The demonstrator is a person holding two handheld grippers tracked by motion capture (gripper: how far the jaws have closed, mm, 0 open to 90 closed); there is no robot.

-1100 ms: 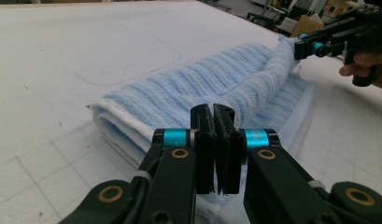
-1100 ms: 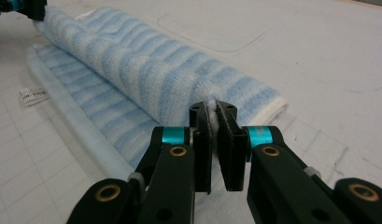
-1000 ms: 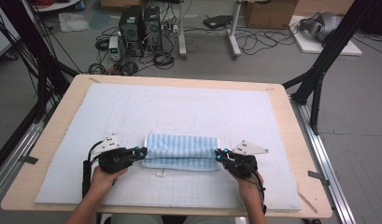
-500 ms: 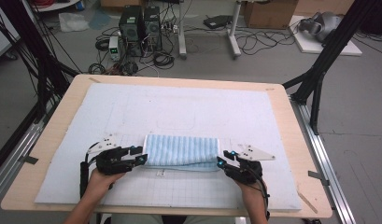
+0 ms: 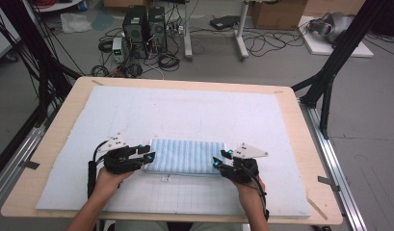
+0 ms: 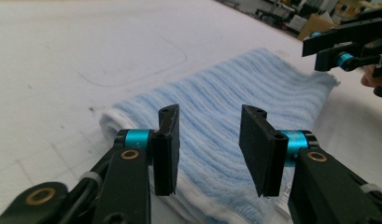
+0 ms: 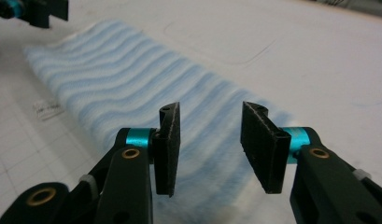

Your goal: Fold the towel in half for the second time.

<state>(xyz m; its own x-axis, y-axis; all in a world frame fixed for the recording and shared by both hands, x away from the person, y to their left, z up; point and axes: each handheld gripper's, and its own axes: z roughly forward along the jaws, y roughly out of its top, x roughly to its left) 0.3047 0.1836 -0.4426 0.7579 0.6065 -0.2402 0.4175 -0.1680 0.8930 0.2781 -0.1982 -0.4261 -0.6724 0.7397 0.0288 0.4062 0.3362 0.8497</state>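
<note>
A: Where's the left gripper [image 5: 147,156]?

B: At the nine o'clock end of the folded blue towel [image 5: 187,156], jaws apart after just closing a little, gripping nothing.

A: And the towel?

B: Flat on the white mat [image 5: 194,108].

A: The right gripper [image 5: 219,160]?

B: At three o'clock, jaws parted, towel end lying free below them.

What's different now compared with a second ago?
Both grippers let go: the left gripper and right gripper were shut on the ends of the towel; their jaws have just been opening and now stand apart, pressing nothing. The folded towel stays flat on the white mat.
</note>
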